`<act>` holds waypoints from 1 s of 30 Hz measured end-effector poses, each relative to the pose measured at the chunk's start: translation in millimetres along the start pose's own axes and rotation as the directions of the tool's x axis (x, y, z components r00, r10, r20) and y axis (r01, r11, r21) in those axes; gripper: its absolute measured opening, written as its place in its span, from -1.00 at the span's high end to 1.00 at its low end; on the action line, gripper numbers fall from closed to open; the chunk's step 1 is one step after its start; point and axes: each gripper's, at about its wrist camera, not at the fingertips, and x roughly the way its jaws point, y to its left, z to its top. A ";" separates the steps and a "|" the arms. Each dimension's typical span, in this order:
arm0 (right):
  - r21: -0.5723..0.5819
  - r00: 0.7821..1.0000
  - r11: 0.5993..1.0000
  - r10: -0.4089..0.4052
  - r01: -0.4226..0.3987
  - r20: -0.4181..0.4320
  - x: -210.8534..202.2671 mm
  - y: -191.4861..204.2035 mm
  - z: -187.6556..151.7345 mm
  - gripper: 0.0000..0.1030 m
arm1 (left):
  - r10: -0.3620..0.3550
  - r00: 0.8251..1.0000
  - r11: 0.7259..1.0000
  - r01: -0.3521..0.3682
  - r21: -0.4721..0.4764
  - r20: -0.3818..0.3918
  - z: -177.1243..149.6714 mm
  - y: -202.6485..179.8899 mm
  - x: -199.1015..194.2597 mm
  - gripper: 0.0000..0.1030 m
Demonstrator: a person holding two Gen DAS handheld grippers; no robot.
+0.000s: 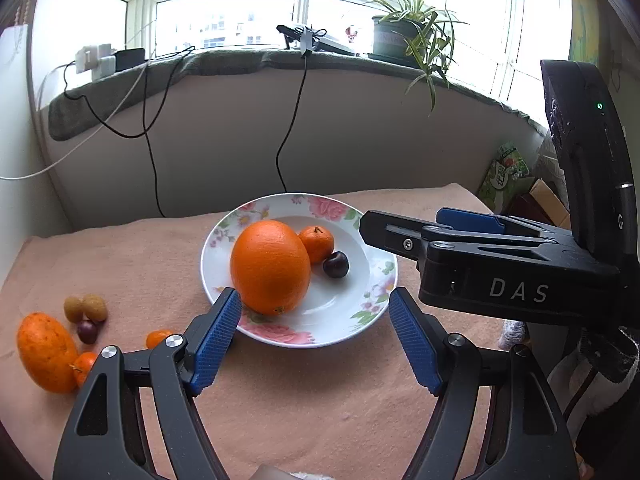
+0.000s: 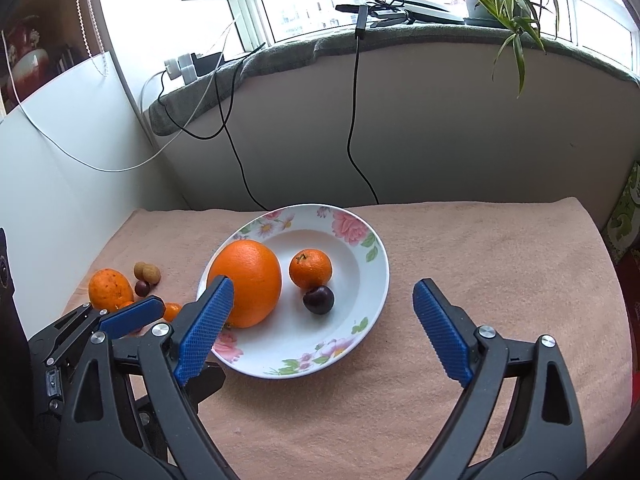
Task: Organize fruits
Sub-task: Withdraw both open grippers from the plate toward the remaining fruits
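A floral white plate [image 1: 352, 236] [image 2: 372, 276] sits mid-table and holds a large orange [image 1: 270, 266] [image 2: 250, 282], a small tangerine [image 1: 317, 243] [image 2: 311, 269] and a dark cherry [image 1: 335, 265] [image 2: 318, 299]. On the cloth to the left lie a speckled orange fruit [image 1: 46, 352] [image 2: 110, 290], two longans [image 1: 86, 308] [image 2: 147, 272], another cherry [image 1: 87, 331] [image 2: 142, 288] and small kumquats [image 1: 158, 338] [image 2: 172, 311]. My left gripper [image 1: 316, 340] is open and empty at the plate's near rim. My right gripper [image 2: 324, 330] is open and empty over the plate's near side.
The table has a pink cloth [image 1: 300, 400] [image 2: 500, 260]. A wall and window sill with cables [image 1: 288, 120] and a potted plant [image 1: 404, 36] stand behind. The right gripper's body [image 1: 500, 268] reaches in from the right in the left wrist view. Boxes [image 1: 508, 176] stand at the right.
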 end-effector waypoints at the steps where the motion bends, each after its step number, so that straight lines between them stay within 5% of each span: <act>1: 0.000 1.000 1.000 0.003 -0.003 0.001 -1.0 1.5 -0.1 -0.81 | 0.001 1.000 1.000 -0.001 0.000 0.005 -0.3 1.3 -1.9 -0.48; 30: -0.051 0.995 0.995 0.092 -0.091 0.026 -15.2 73.1 -8.3 -0.81 | 0.085 0.995 0.988 -0.077 -0.135 0.055 -24.6 79.4 -54.4 -0.48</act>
